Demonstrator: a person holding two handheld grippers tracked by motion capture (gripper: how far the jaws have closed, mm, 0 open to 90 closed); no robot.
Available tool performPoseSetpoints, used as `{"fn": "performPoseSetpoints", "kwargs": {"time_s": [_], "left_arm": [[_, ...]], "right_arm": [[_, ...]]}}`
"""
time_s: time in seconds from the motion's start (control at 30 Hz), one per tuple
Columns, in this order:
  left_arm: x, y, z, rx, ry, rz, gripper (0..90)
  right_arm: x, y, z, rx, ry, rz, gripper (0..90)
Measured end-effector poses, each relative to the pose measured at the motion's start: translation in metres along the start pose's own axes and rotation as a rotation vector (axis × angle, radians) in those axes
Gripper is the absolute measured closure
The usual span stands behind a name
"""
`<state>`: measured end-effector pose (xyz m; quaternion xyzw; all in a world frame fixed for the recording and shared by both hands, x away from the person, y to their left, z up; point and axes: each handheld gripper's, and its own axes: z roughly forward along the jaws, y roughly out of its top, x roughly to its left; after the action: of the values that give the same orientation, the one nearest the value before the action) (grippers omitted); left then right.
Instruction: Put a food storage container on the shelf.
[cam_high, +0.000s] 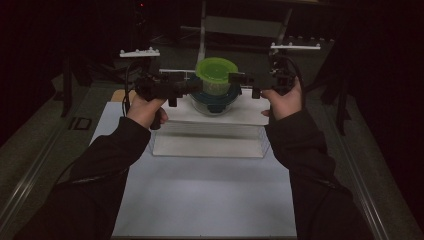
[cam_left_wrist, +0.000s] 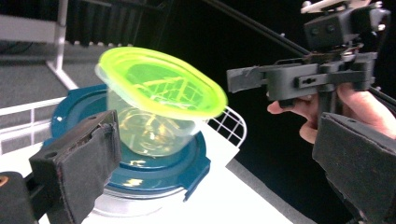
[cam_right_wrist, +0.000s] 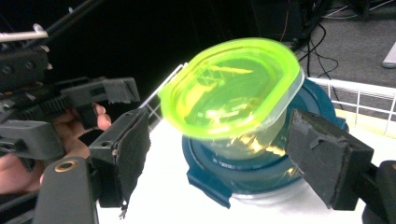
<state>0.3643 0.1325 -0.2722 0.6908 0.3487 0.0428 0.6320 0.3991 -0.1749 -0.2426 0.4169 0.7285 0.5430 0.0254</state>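
Green-lidded tub (cam_high: 216, 75) is sitting tilted on a blue lid (cam_high: 216, 98) that is capping a clear bowl on the white platform (cam_high: 250, 114) at the far end of the table. Both grippers are flanking it, apart from it. The left gripper (cam_high: 184, 86) is standing with its jaws wide apart, gripping nothing. The right gripper (cam_high: 246, 80) is likewise standing wide, with the tub between its pads (cam_right_wrist: 125, 151) but untouched.
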Motion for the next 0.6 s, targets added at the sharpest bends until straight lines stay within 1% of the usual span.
{"fn": "performPoseSetpoints", "kwargs": {"time_s": [0.03, 0.07, 0.1, 0.13, 0.2, 0.23, 0.27, 0.3, 0.33, 0.37, 0.4, 0.43, 0.47, 0.5, 0.53, 0.57, 0.6], "left_arm": [[-0.002, -0.001, -0.001, 0.004, -0.005, 0.003, 1.0], [-0.002, -0.001, -0.001, 0.004, -0.005, 0.003, 1.1], [-0.006, -0.005, -0.002, 0.008, -0.014, 0.018, 1.1], [-0.008, -0.007, -0.002, 0.008, -0.018, 0.021, 1.1], [-0.009, -0.008, -0.003, 0.012, -0.019, 0.023, 1.1], [-0.013, -0.011, -0.004, 0.012, -0.02, 0.034, 1.1], [-0.013, -0.011, -0.004, 0.012, -0.02, 0.034, 1.1], [-0.017, -0.014, -0.006, 0.014, -0.028, 0.043, 1.1], [-0.017, -0.014, -0.006, 0.014, -0.028, 0.043, 1.1], [-0.021, -0.019, -0.008, 0.019, -0.04, 0.05, 1.1], [-0.021, -0.019, -0.008, 0.019, -0.04, 0.05, 1.1], [-0.025, -0.023, -0.009, 0.023, -0.05, 0.061, 1.1], [-0.025, -0.023, -0.009, 0.023, -0.05, 0.061, 1.1], [-0.027, -0.028, -0.009, 0.031, -0.058, 0.063, 1.1], [-0.027, -0.028, -0.009, 0.031, -0.058, 0.063, 1.1], [-0.028, -0.035, -0.009, 0.043, -0.069, 0.059, 1.1], [-0.028, -0.035, -0.009, 0.043, -0.069, 0.059, 1.1]], "right_arm": [[0.001, -0.003, -0.001, 0.003, -0.002, -0.016, 21.5], [0.001, -0.003, -0.001, 0.003, -0.002, -0.016, 21.5], [0.003, -0.008, -0.004, 0.004, 0.0, -0.025, 21.4], [0.004, -0.011, -0.005, -0.002, -0.005, -0.032, 21.4], [0.004, -0.016, -0.007, -0.004, -0.005, -0.037, 21.0], [0.004, -0.019, -0.008, -0.006, -0.005, -0.042, 20.9], [0.004, -0.019, -0.008, -0.006, -0.005, -0.042, 20.9], [0.005, -0.025, -0.01, -0.005, -0.002, -0.05, 21.0], [0.005, -0.027, -0.011, -0.005, 0.004, -0.048, 21.0], [0.005, -0.031, -0.012, -0.005, 0.013, -0.046, 21.0], [0.004, -0.035, -0.012, -0.003, 0.019, -0.044, 21.0], [0.004, -0.04, -0.013, 0.001, 0.03, -0.042, 21.0], [0.004, -0.04, -0.013, 0.001, 0.03, -0.042, 21.0], [0.004, -0.047, -0.013, 0.005, 0.043, -0.039, 20.9], [0.004, -0.047, -0.013, 0.005, 0.043, -0.039, 20.9], [0.003, -0.055, -0.014, 0.012, 0.049, -0.039, 20.9], [0.003, -0.055, -0.014, 0.012, 0.049, -0.039, 20.9]]}}
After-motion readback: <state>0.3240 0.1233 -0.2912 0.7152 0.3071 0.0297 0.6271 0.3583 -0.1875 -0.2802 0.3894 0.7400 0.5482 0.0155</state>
